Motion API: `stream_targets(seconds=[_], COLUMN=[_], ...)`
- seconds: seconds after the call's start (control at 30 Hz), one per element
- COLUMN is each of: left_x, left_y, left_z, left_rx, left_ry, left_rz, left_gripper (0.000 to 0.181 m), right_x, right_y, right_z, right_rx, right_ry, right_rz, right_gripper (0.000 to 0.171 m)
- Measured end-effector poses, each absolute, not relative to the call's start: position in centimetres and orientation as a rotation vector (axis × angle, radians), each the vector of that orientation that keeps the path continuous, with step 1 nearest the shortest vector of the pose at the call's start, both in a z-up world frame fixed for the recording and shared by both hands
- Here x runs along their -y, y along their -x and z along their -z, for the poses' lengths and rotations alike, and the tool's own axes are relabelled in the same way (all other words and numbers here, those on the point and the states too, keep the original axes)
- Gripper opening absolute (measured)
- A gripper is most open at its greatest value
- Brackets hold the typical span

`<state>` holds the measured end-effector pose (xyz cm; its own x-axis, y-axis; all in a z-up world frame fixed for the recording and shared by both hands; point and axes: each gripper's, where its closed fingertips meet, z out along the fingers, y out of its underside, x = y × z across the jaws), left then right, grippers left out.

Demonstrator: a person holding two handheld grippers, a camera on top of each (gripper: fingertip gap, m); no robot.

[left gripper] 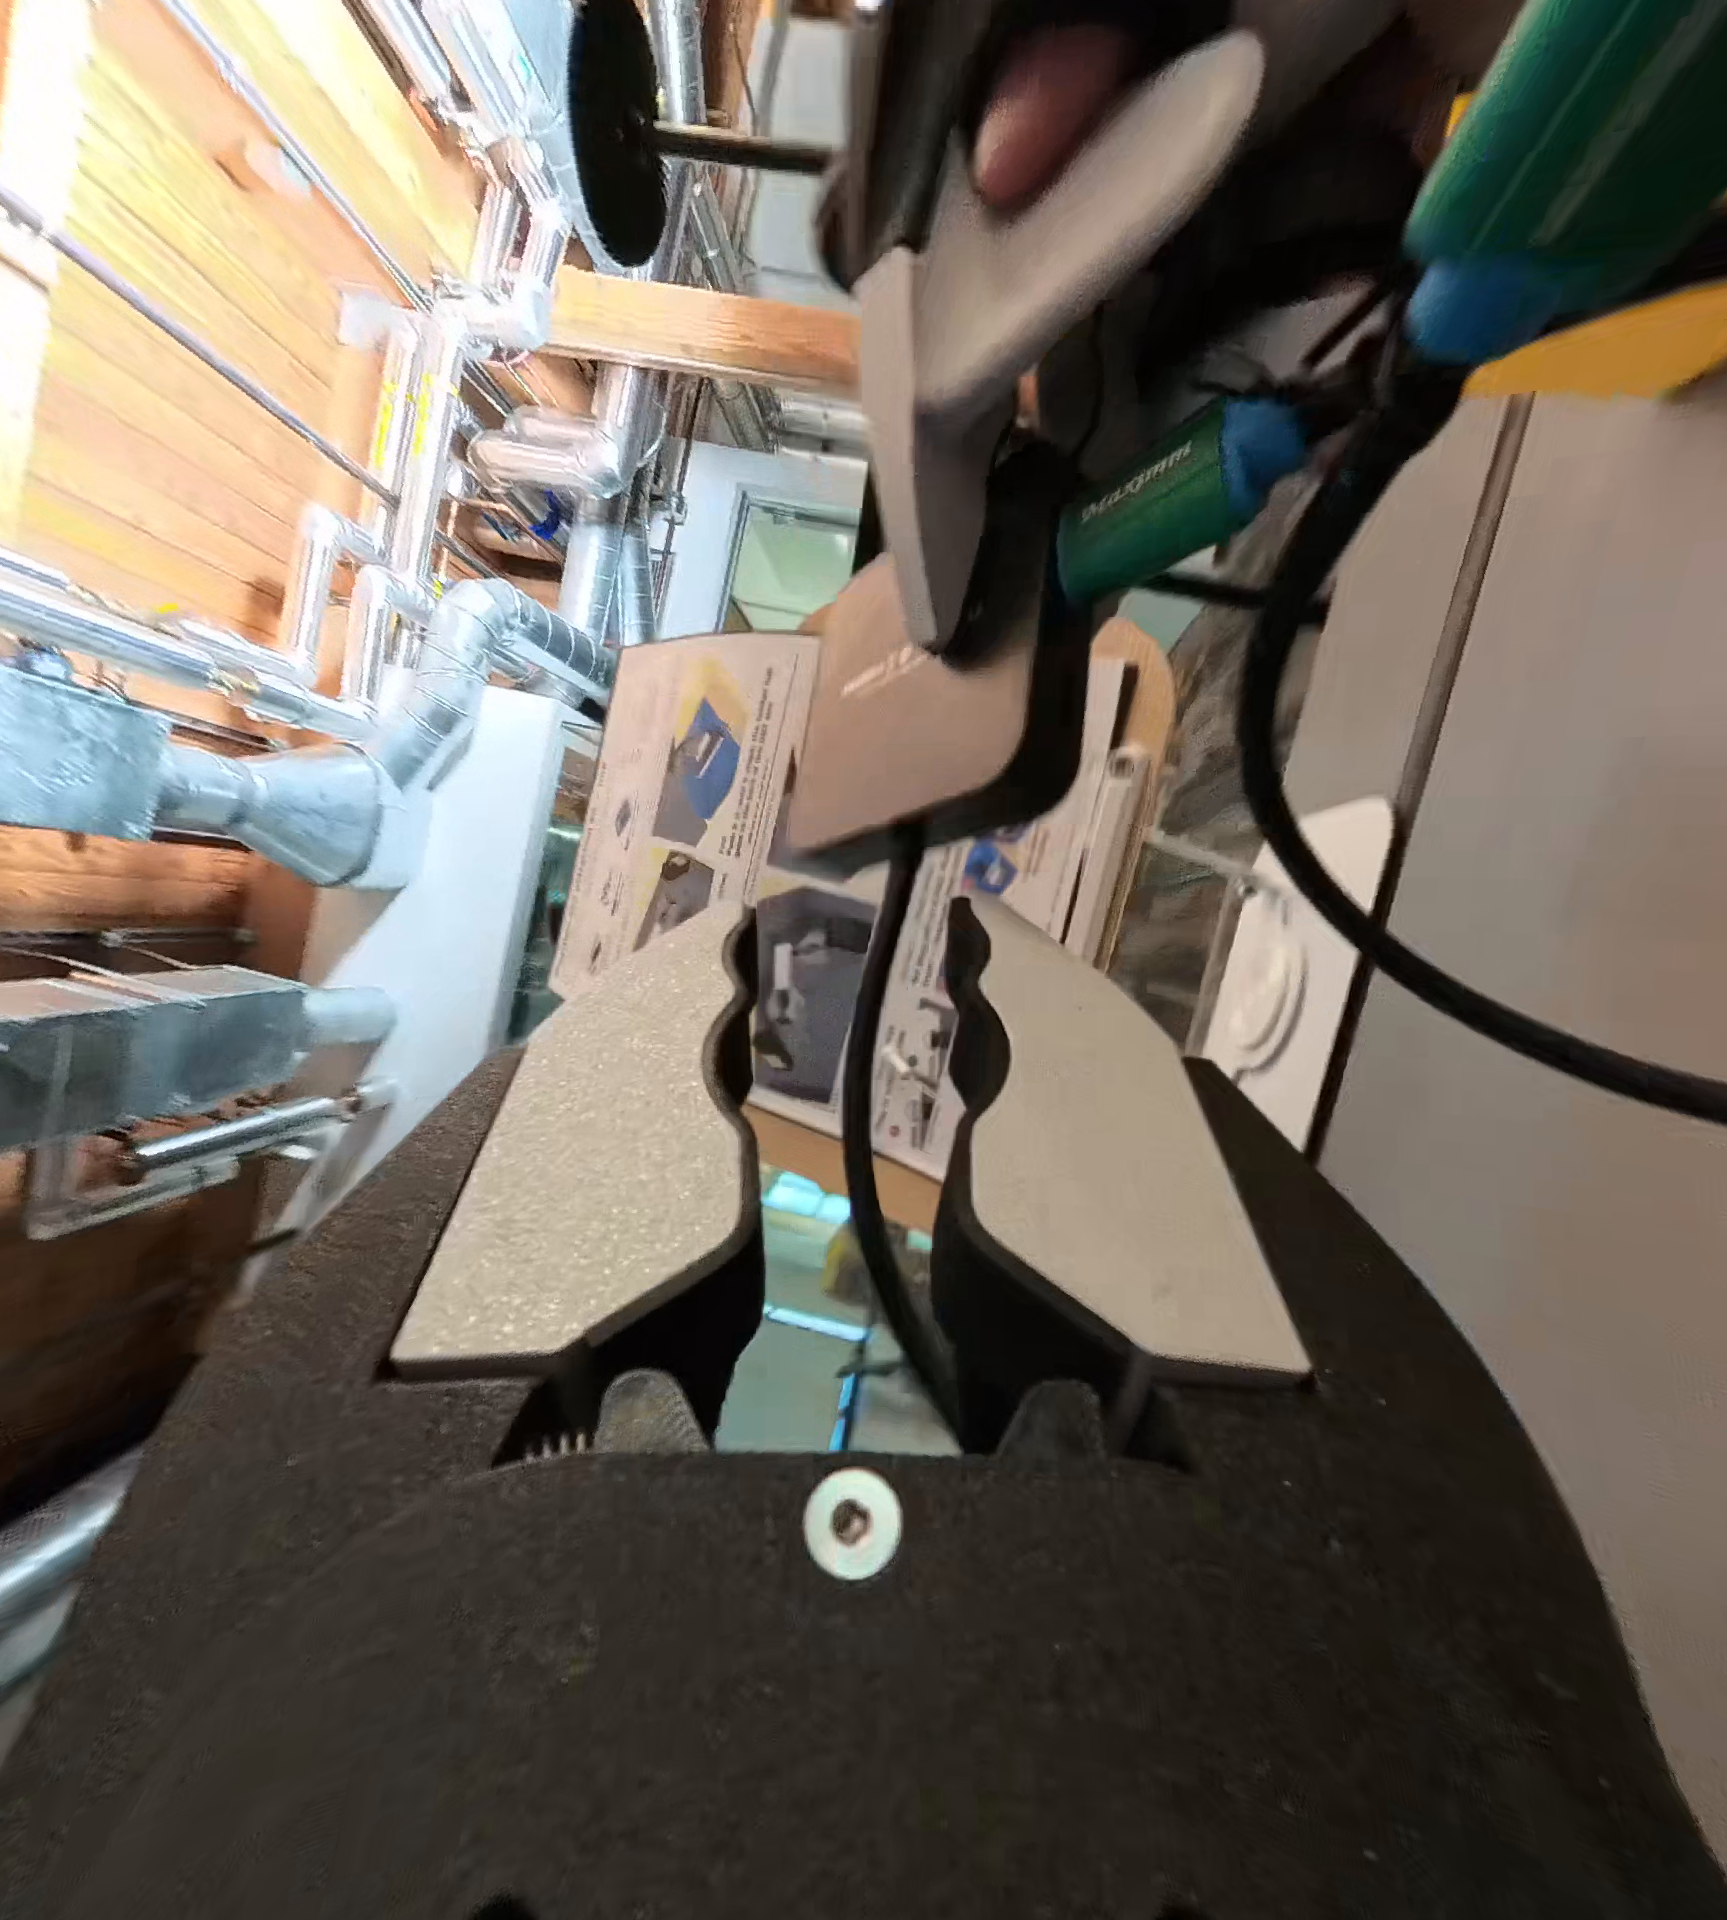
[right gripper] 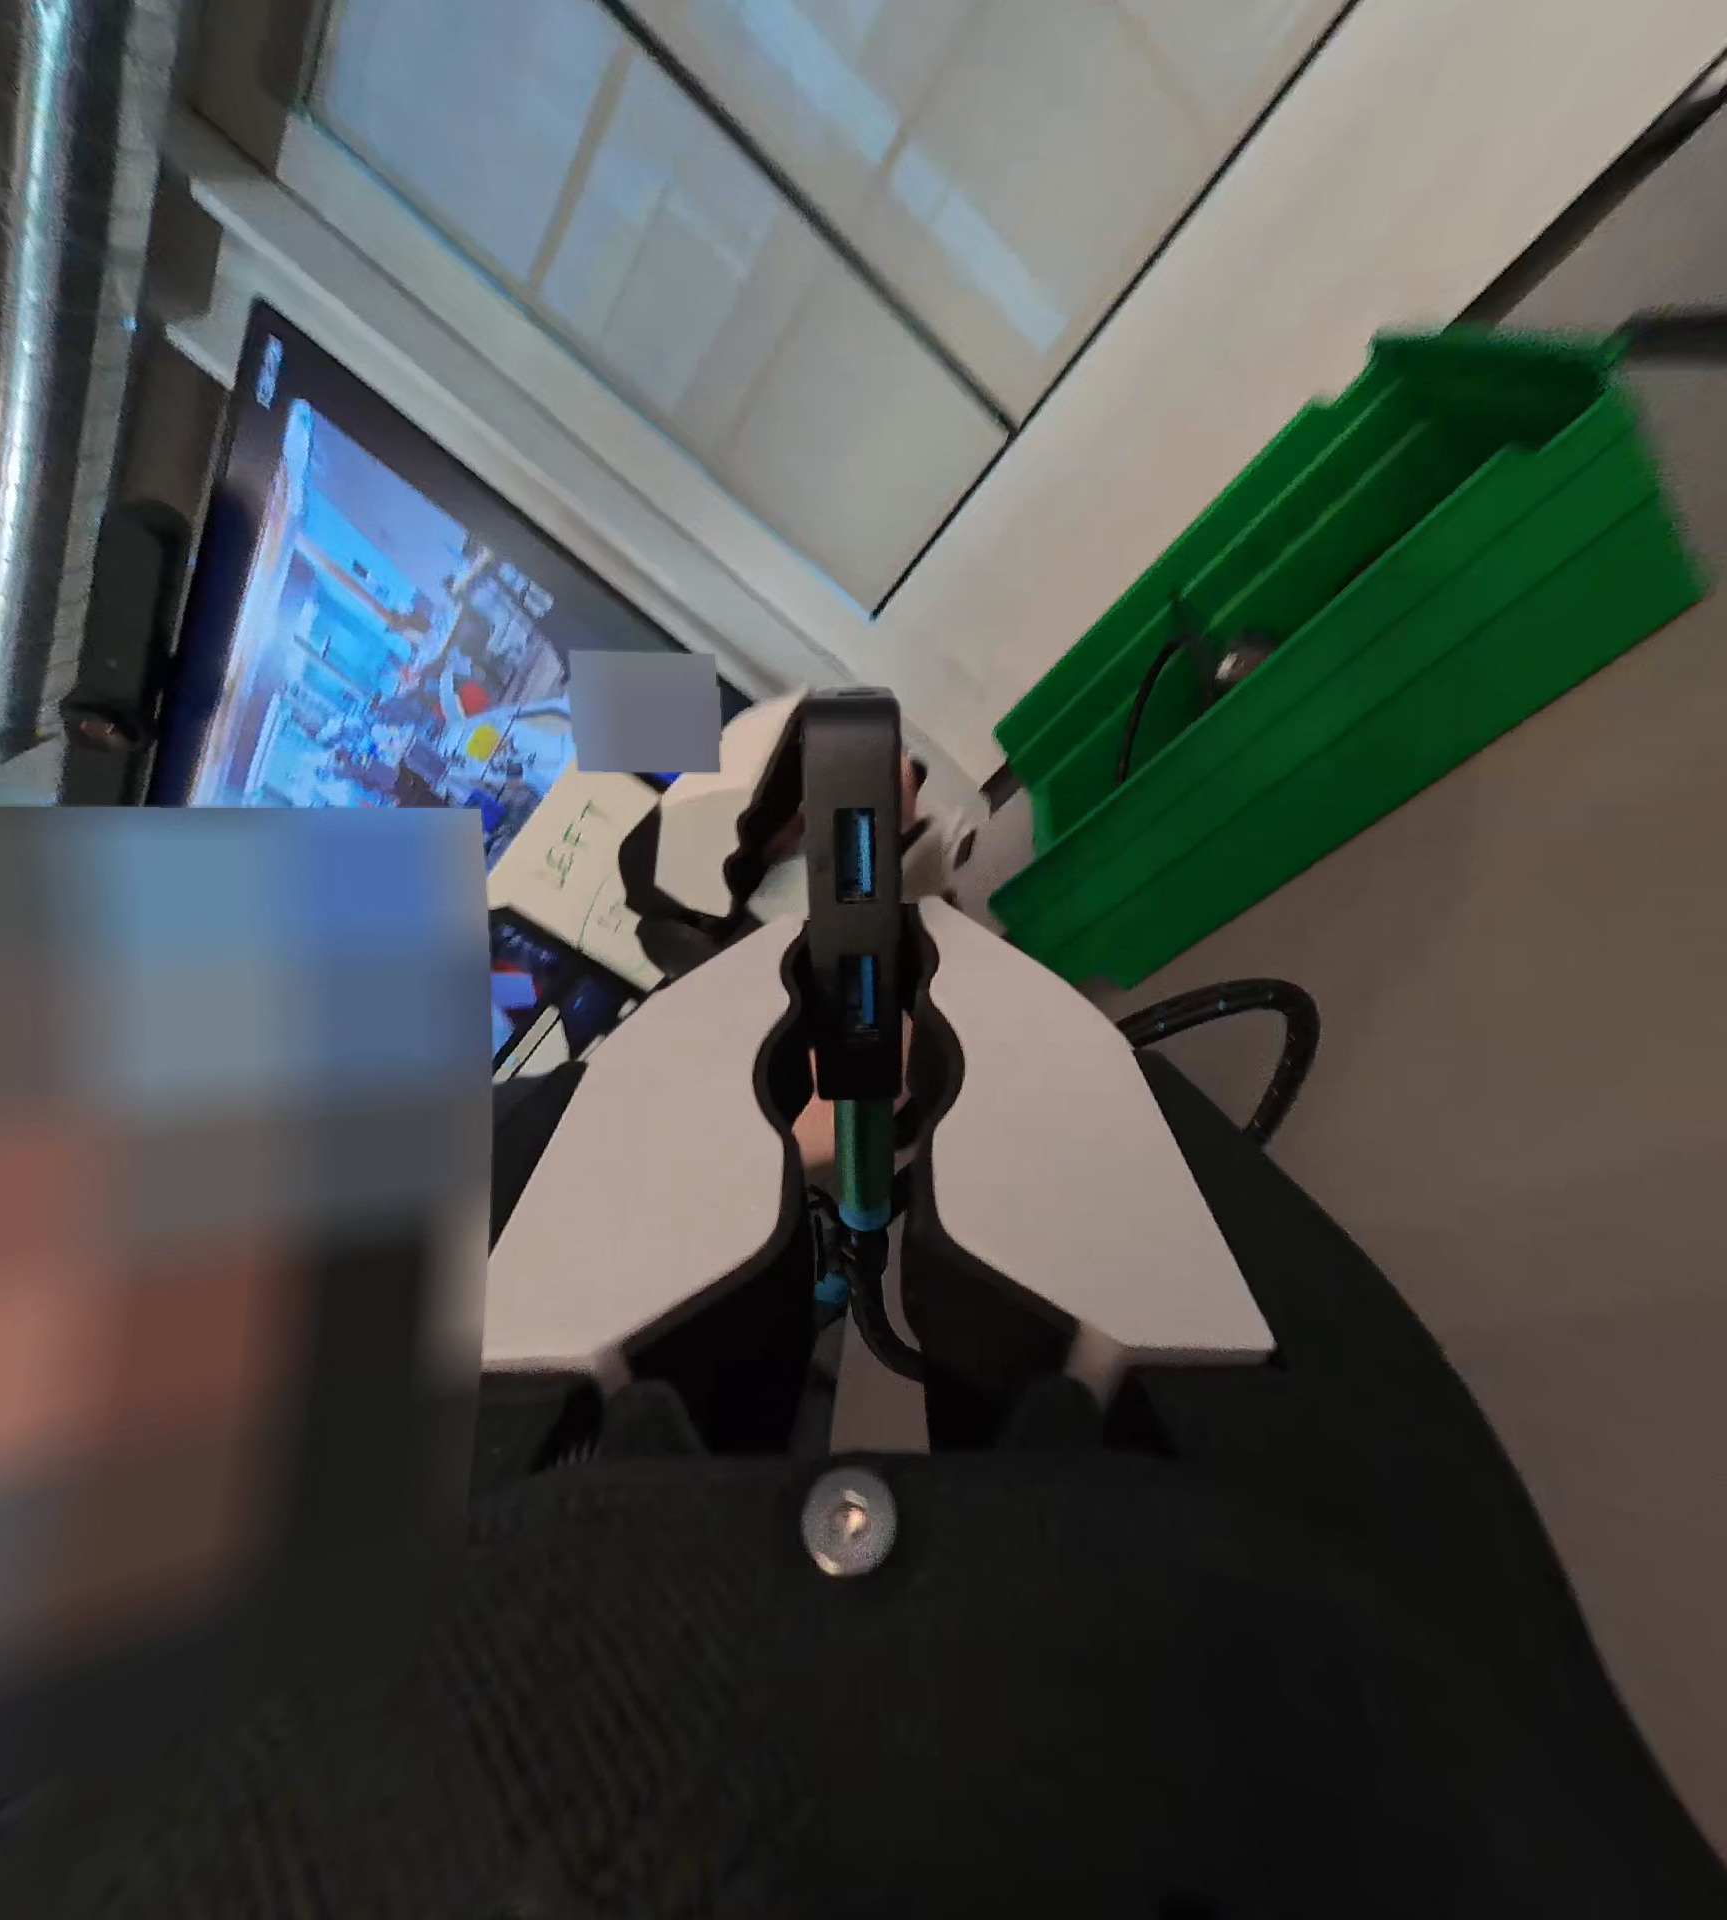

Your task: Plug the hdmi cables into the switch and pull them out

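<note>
Switch clamped in right gripper, lifted clear of the grey table.

The right gripper [right gripper: 854, 997] pinches the black switch [right gripper: 854, 883] edge-on; a green-sleeved HDMI cable [right gripper: 859, 1153] is plugged into the switch's near end. The left gripper [left gripper: 854, 987] stands narrowly parted, a loose black cable [left gripper: 869, 1091] passing between its fingers. Beside the switch: green bin [right gripper: 1358, 665] on the grey table [right gripper: 1565, 1039]. Beyond the switch: monitor [right gripper: 360, 623], windows, silver ductwork [left gripper: 267, 790].

I note a black switch [right gripper: 854, 894] with blue ports, centre frame; a green-and-blue cable plug [right gripper: 859, 1164] beneath it; a bright green bin [right gripper: 1358, 665], upper right; grey speckled fingers [left gripper: 610, 1143], lower centre.
</note>
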<state>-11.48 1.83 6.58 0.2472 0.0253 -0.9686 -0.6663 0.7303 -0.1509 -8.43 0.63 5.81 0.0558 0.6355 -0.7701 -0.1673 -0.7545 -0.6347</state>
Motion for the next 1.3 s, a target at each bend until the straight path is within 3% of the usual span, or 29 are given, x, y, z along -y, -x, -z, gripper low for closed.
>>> stream_targets(seconds=[0.17, 0.27, 0.53, 0.83, 0.9, 1.1, 1.3], left_x=[1.0, 0.6, 1.5, 1.3, 1.2, 1.0, 1.0], left_y=[11.3, 12.1, 12.0, 11.0, 10.9, 10.6, 10.4], left_z=[-9.7, -10.7, -10.9, -9.0, -8.7, -8.0, -7.5], left_rx=[-1.149, -1.139, -1.176, -1.26, -1.273, -1.303, -1.327], left_ry=[0.751, 0.875, 0.904, 0.927, 0.935, 0.949, 0.959], left_rz=[-0.168, -0.1, -0.034, -0.059, -0.056, -0.088, -0.114], left_gripper=[0.028, 0.026, 0.017, 0.017, 0.017, 0.016, 0.016], right_x=[-1.7, 0.0, 1.4, 0.4, -0.1, -0.4, -1.1], right_y=[1.3, -4.4, -18.4, -17.9, -17.9, -15.4, -16.3], right_z=[-10.2, -13.3, -9.6, -2.4, -0.7, -1.8, 2.5], right_rx=[0.382, 0.483, 0.456, 0.782, 0.893, 1.159, 1.364], right_ry=[1.548, 1.459, 1.529, 1.743, 1.834, 1.8, 1.855], right_rz=[-1.566, -1.228, -0.643, -0.6, -0.417, -0.062, 0.022], right_gripper=[0.015, 0.015, 0.015, 0.015, 0.015, 0.015, 0.016])
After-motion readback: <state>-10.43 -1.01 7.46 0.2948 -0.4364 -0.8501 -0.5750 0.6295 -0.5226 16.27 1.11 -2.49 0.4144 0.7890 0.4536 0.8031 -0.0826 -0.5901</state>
